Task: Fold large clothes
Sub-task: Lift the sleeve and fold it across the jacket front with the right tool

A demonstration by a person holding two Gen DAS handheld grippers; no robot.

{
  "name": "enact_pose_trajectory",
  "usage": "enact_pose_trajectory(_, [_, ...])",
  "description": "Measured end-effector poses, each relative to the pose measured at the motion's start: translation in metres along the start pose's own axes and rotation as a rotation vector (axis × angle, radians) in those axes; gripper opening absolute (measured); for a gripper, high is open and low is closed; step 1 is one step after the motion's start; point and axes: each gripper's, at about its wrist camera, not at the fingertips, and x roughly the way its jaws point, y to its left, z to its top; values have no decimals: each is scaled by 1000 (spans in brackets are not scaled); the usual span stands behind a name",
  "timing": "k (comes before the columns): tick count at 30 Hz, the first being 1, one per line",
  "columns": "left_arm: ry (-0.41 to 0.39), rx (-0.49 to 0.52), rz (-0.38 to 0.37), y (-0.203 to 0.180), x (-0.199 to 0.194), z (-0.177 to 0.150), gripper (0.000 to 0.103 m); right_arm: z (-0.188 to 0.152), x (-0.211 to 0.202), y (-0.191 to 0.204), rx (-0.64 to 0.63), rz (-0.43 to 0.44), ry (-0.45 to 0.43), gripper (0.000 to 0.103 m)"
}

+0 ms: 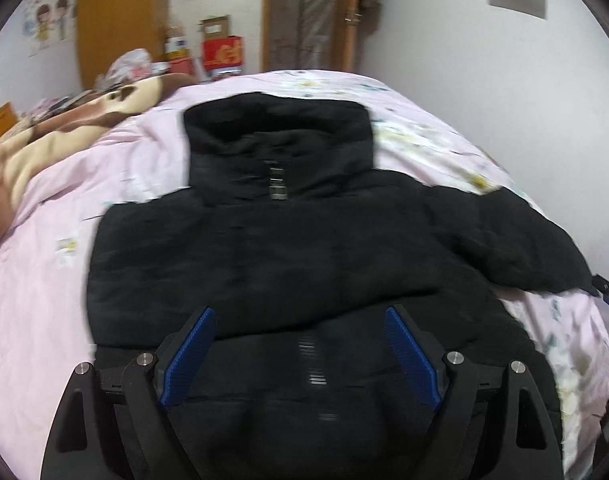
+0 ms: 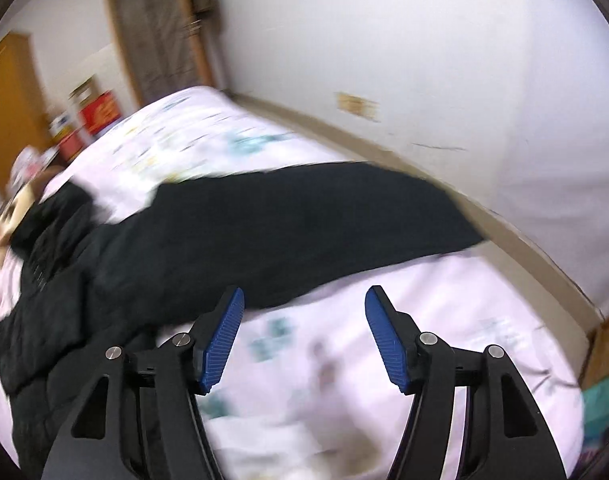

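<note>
The black jacket (image 2: 224,232) is motion-blurred, its hem cut off below.

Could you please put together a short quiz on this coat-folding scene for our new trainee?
1. True or false: the left gripper is shut on the black hooded coat.
2. The coat's right sleeve lies: A) folded across the chest; B) stretched out over the pink floral bedsheet toward the wall; C) hanging off the bed's foot.
3. Fill in: both grippers carry ribbed pads coloured ____.

Key
1. False: its jaws stand wide open over the coat's lower front, holding nothing.
2. B. The right gripper, also open, hangs above the sheet just short of that sleeve.
3. Blue.
</note>
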Motion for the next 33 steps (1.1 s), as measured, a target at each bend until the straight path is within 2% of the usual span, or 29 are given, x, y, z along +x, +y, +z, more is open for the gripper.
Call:
enact_pose_trajectory(3, [14,7,-48,-27,4,0,86,11,10,-38,81,-30,16,72])
enact_pose_trajectory(5, [24,21,-71,-46,9,1,86,17,20,-61,163,-14,33,73])
enact_pose_trajectory(8, [27,50,-96,-75,12,0,86,24,33,-81,215,-25,33,77])
enact_pose_trajectory(10, [26,60,-105,-88,14,-3,86,26,46,-91,244,-35,63,77])
enact_pose_trajectory(17, [84,86,-85,-109,39,-12,86,28,74,-96,283,-19,107,77])
enact_pose_trajectory(20, [96,99,-73,-109,46,-15,86,32,83,-95,273,-28,112,77])
enact_pose_trajectory(24, [107,67,-70,-100,51,-15,86,32,85,-94,281,-24,104,76])
enact_pose_trajectory(25, [108,59,-70,-98,52,-15,86,33,86,-93,282,-20,99,71])
enact_pose_trajectory(26, [109,57,-68,-95,52,-15,86,33,85,-92,274,-14,97,59])
enact_pose_trajectory(28, [108,58,-69,-91,52,-16,86,34,84,-88,253,-31,89,47])
enact_pose_trajectory(30, [104,60,-68,-89,51,-16,86,37,81,-83,219,-37,81,21])
enact_pose_trajectory(33, [102,48,-54,-82,48,-16,86,43,76,-81,208,-23,68,10])
